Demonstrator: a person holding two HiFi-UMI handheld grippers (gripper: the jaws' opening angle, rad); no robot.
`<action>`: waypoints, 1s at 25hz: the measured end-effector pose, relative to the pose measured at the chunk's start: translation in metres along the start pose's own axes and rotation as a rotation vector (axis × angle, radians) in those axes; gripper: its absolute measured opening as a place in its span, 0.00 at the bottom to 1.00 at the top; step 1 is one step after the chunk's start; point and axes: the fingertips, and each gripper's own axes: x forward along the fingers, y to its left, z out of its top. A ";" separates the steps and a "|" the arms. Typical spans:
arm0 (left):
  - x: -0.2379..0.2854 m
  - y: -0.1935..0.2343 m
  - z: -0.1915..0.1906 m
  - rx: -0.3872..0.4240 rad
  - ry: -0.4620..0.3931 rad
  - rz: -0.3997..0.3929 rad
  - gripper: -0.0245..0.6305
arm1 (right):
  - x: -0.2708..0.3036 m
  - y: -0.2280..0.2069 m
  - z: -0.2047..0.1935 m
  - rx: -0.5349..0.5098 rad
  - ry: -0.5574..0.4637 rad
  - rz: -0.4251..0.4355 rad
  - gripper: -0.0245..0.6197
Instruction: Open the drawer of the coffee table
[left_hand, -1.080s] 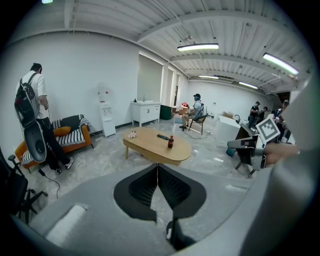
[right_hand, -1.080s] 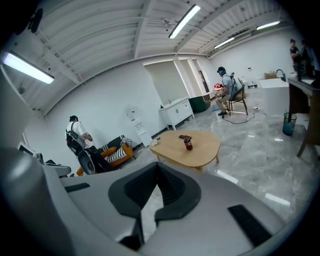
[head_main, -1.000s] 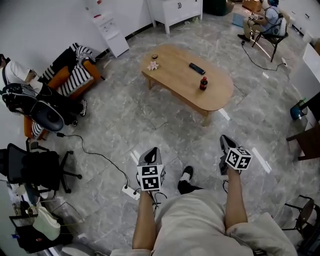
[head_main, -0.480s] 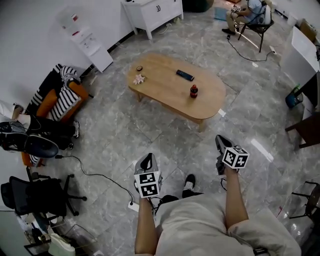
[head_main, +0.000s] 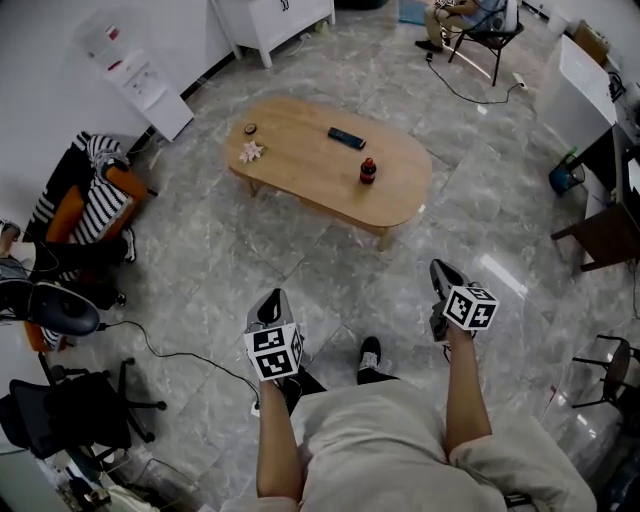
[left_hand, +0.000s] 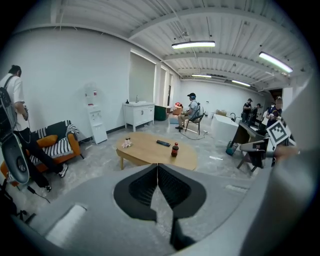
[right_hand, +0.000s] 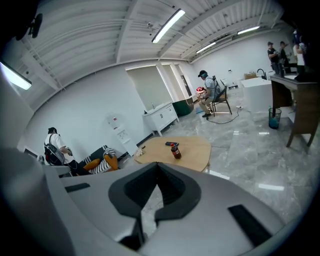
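Note:
The oval wooden coffee table (head_main: 300, 165) stands on the grey tiled floor ahead of me, some way off. On it are a dark cola bottle (head_main: 368, 171), a black remote (head_main: 346, 137) and a small pink object (head_main: 251, 151). I cannot make out a drawer front from here. My left gripper (head_main: 270, 298) hangs over the floor short of the table, jaws shut and empty. My right gripper (head_main: 441, 269) is level with it to the right, also shut and empty. The table (left_hand: 145, 150) lies straight past the left gripper's closed jaws, and the table (right_hand: 192, 148) and bottle (right_hand: 175, 151) lie beyond the right gripper's.
An orange armchair with a striped cloth (head_main: 88, 195) and a person's legs are at the left. A white cabinet (head_main: 270, 20) and a water dispenser (head_main: 135, 70) line the far wall. A cable and power strip (head_main: 180, 350) lie by my feet. Dark furniture (head_main: 600, 230) stands at the right.
The head view has swung, so the table has drifted left in the picture. My left gripper has moved left and slightly lower; the right has shifted little. Both jaws stay shut.

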 end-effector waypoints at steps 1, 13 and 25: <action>0.005 0.007 -0.001 0.004 0.010 -0.015 0.06 | 0.003 0.003 -0.005 0.005 0.000 -0.018 0.06; 0.060 0.130 0.029 0.071 0.086 -0.189 0.06 | 0.029 0.063 -0.013 0.174 -0.147 -0.207 0.06; 0.194 0.140 -0.043 0.129 0.154 -0.290 0.06 | 0.098 0.005 -0.103 0.291 -0.250 -0.351 0.06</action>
